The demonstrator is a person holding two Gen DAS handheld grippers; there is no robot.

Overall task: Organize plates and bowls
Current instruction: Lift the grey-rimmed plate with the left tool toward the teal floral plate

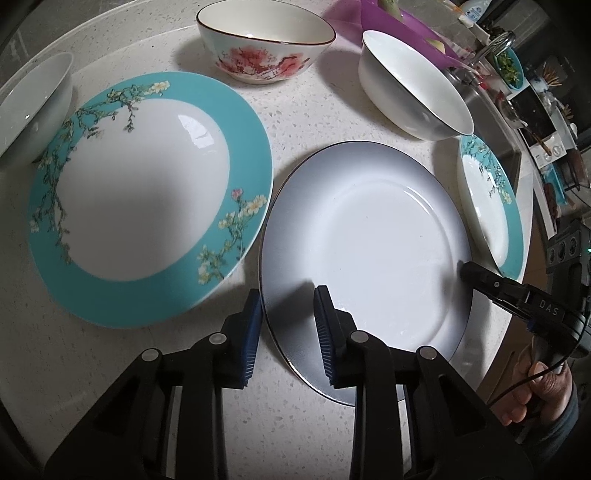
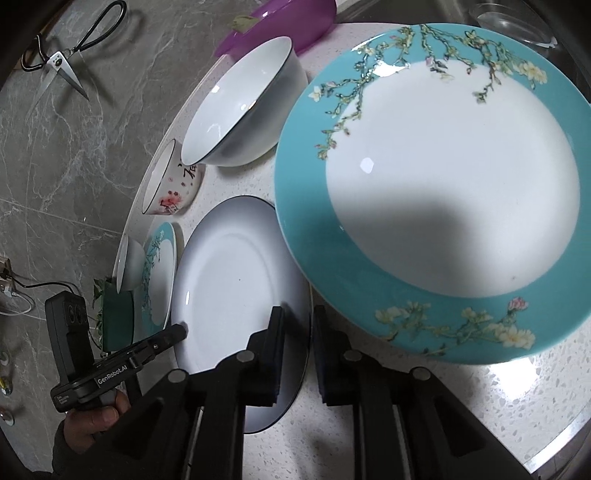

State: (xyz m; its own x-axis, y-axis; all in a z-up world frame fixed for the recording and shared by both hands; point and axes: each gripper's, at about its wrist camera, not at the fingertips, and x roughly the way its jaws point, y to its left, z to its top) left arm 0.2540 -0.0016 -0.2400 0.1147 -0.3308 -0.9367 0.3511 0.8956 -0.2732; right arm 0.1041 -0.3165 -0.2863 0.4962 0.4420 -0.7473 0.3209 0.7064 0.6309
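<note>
On the speckled white counter (image 1: 314,122), the largest pieces are two turquoise-rimmed plates with flowering branches: one (image 1: 147,199) lies left of the plain white plate, the other (image 2: 436,192) right of it, each just beside its rim. Between them sits the white plate (image 1: 365,243), thin dark line around its edge. The left gripper (image 1: 286,326) straddles this plate's near-left rim, one blue pad outside the edge and one over the plate; whether the pads press on it cannot be told. The right gripper (image 2: 297,345) is drawn in on the opposite rim, one finger above the plate and one outside it, and looks clamped on the edge. Farther back stand a plain white bowl (image 1: 413,85) and a bowl painted with red blossoms (image 1: 264,40). A purple plastic basin (image 2: 280,22) lies behind them, and scissors (image 2: 70,48) rest on the grey marble surface.
</note>
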